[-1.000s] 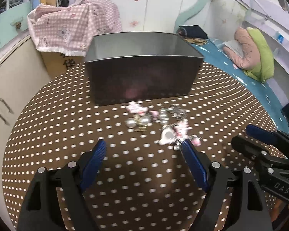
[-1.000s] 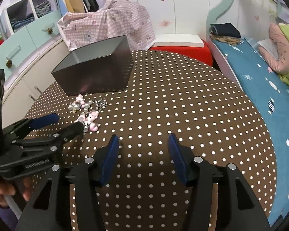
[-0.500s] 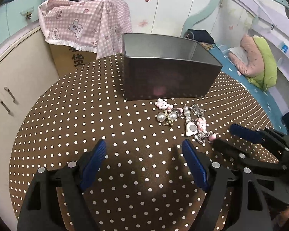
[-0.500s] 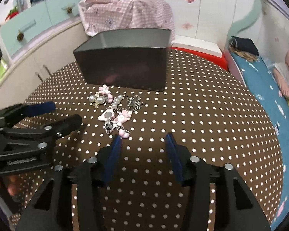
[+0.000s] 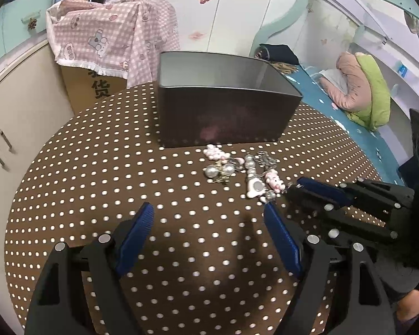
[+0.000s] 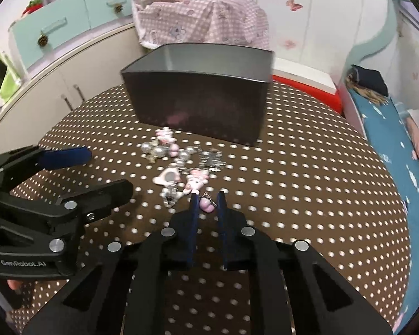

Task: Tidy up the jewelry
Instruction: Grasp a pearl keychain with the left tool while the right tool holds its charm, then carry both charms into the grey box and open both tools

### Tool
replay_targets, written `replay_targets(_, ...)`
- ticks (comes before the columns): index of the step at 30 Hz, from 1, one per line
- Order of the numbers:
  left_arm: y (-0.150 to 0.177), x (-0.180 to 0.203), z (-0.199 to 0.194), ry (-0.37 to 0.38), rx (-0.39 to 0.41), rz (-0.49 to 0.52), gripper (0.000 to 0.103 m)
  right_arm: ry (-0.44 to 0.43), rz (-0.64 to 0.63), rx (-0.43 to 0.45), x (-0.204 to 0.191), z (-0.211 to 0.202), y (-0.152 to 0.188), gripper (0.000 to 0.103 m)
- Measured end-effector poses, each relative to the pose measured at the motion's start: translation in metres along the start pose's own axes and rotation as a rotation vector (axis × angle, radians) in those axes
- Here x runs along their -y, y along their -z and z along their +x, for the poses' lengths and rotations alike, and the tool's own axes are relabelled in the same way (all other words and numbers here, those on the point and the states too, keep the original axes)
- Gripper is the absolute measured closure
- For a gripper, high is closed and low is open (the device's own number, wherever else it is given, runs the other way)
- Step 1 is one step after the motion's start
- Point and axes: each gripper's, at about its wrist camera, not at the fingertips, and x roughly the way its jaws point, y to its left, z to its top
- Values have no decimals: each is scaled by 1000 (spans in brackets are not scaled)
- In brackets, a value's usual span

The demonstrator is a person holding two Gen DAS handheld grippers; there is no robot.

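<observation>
Your right gripper sits at the lower middle of the right wrist view, its jaws drawn in to a narrow gap after closing just now. A small pink charm lies between the blue pads; the slight blur keeps me from telling whether the pads actually press on it or only flank it. In the left wrist view the same gripper reaches in from the right edge, with its tips at the near end of the jewelry.

Your left gripper fills the bottom of its own view with the jaws spread wide and nothing between them, only the dotted cloth. In the right wrist view it enters from the left edge, to the left of the jewelry and not touching it.

The jewelry pile lies on the brown polka-dot tablecloth at the centre of the left wrist view: pearl beads, pink figures, a white tag and a tangle of silver chain. In the right wrist view the pile sits just above your right gripper's tips.

The dark open-topped box stands upright just beyond the pile, in the upper middle of the frame, close to it and apart from it. Its open top shows a pale grey inner wall.
</observation>
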Motion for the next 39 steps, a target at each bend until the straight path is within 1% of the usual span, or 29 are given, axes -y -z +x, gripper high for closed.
replay_targets(6, 0, 22, 11, 5, -11, 34, 25, 24, 102, 30, 39, -18, 8, 89)
replay_targets(9, -3, 31, 19, -24, -16, 46, 25, 18, 135, 38, 50, -24, 13, 89)
replay_targets(12, -6, 35, 23, -45, -13, 53, 27, 10, 147, 41, 56, -26, 15, 89)
replay_targets(13, -7, 35, 24, -52, -11, 56, 33, 6, 150, 44, 57, -27, 16, 89)
replay_targets(14, -8, 37, 25, -67, -9, 66, 41, 1, 153, 46, 57, -28, 16, 89)
replay_targets(15, -9, 39, 26, -83, -7, 78, 44, -2, 155, 47, 58, -27, 16, 89)
replay_targets(17, -10, 41, 27, -104, -8, 101, 56, -10, 158, 52, 59, -29, 18, 89)
replay_targets(18, -11, 42, 27, -107, -9, 115, 59, -13, 159, 52, 58, -30, 19, 89)
replay_targets(20, -9, 40, 26, -112, -6, 131, 78, -18, 160, 55, 58, -30, 19, 89)
replay_targets(21, -9, 38, 25, -105, -3, 143, 82, -20, 159, 57, 57, -31, 19, 89)
replay_targets(22, -9, 35, 24, -102, -3, 146, 91, -27, 159, 57, 56, -31, 18, 89)
replay_targets(23, -9, 32, 24, -95, -3, 145, 92, -31, 160, 58, 55, -31, 18, 89)
replay_targets(25, -10, 23, 21, -48, -10, 122, 92, -42, 163, 60, 53, -31, 17, 89)
replay_targets(26, -10, 21, 20, -37, -12, 114, 92, -51, 166, 62, 51, -32, 17, 89)
replay_targets(32, -5, 15, 6, 50, -14, 101, 92, -58, 156, 93, 43, -46, 8, 89)
replay_targets(37, -10, 14, -18, 112, 27, 97, 92, -60, 140, 135, 35, -65, -7, 89)
replay_targets(39, -14, 12, -31, 156, 46, 83, 92, -59, 131, 148, 31, -71, -14, 89)
